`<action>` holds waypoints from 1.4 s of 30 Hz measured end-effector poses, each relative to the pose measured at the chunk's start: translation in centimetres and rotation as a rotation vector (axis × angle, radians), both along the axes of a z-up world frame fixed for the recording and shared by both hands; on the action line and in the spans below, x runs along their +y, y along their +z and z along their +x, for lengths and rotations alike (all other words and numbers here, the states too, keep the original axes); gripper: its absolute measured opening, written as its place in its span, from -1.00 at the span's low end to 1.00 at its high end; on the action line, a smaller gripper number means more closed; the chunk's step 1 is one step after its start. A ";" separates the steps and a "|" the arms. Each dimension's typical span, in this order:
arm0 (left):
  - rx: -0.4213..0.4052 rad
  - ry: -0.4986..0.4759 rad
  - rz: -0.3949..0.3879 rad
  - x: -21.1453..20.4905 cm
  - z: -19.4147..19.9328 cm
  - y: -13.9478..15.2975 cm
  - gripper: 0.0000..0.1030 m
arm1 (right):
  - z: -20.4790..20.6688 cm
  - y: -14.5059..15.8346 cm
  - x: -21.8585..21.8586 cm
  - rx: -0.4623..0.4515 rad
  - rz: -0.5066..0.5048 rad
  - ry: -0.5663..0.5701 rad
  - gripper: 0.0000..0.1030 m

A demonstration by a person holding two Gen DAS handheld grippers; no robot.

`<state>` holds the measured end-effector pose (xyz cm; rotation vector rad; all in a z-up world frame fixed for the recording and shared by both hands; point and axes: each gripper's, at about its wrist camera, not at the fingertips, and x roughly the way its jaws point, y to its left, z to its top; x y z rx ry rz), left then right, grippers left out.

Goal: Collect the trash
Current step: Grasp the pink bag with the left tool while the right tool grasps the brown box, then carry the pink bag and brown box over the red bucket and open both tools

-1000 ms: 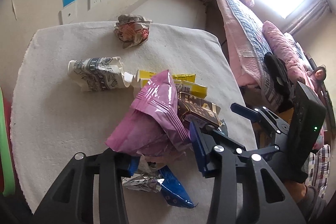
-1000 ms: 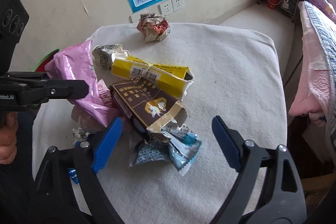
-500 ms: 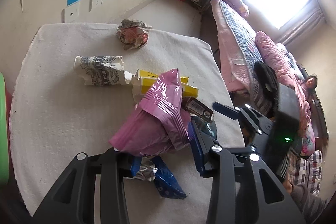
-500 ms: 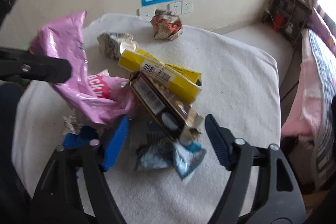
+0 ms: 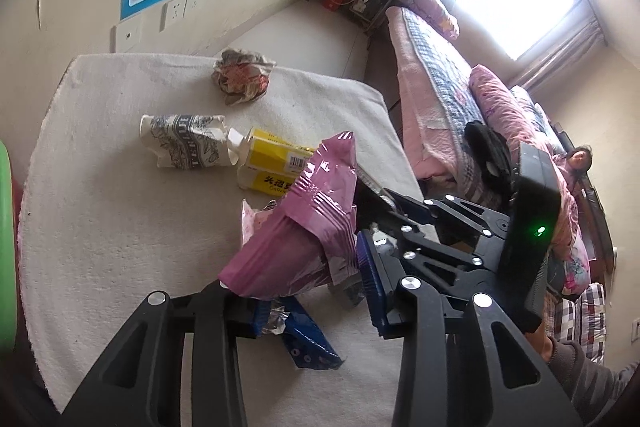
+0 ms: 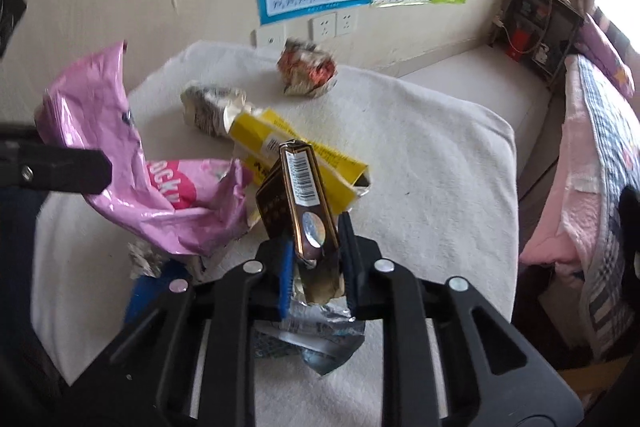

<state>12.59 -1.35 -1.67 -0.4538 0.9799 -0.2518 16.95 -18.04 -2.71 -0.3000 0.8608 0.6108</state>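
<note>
The right gripper point(image 6: 314, 267) was clamped tight on a brown box point(image 6: 298, 195) that stood up between its blue pads. The left gripper point(image 5: 308, 291), jaws closing, held a pink snack bag point(image 5: 304, 227) lifted off the white table point(image 5: 120, 227). Beyond both lay a yellow carton point(image 6: 280, 143), a crushed paper cup point(image 5: 184, 141) and a crumpled wrapper ball point(image 5: 242, 81).

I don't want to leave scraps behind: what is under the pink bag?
Under the pink bag, a blue wrapper and crumpled foil lie on the white cloth. Anything further beneath is covered by the bag.
</note>
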 end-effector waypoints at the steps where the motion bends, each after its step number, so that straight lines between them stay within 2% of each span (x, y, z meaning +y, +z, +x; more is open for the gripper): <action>1: -0.006 0.002 -0.002 0.1 -0.1 0.2 -0.34 | -0.1 0.4 -0.4 0.002 0.020 -0.011 -0.61; 9: -0.076 0.023 0.002 0.9 -1.6 2.8 -0.40 | -1.2 4.1 -3.1 0.018 0.201 -0.094 -0.61; 12: -0.091 0.031 0.010 1.3 -2.2 3.4 -0.40 | -1.7 5.2 -3.6 0.027 0.240 -0.108 -0.61; 23: -0.107 0.070 0.056 3.6 -5.7 4.7 -0.44 | -4.5 6.9 -1.3 0.030 0.263 -0.078 -0.61; 42: -0.114 0.260 0.107 13.3 -10.4 5.4 -0.53 | -7.1 8.1 9.7 0.020 0.274 0.095 -0.61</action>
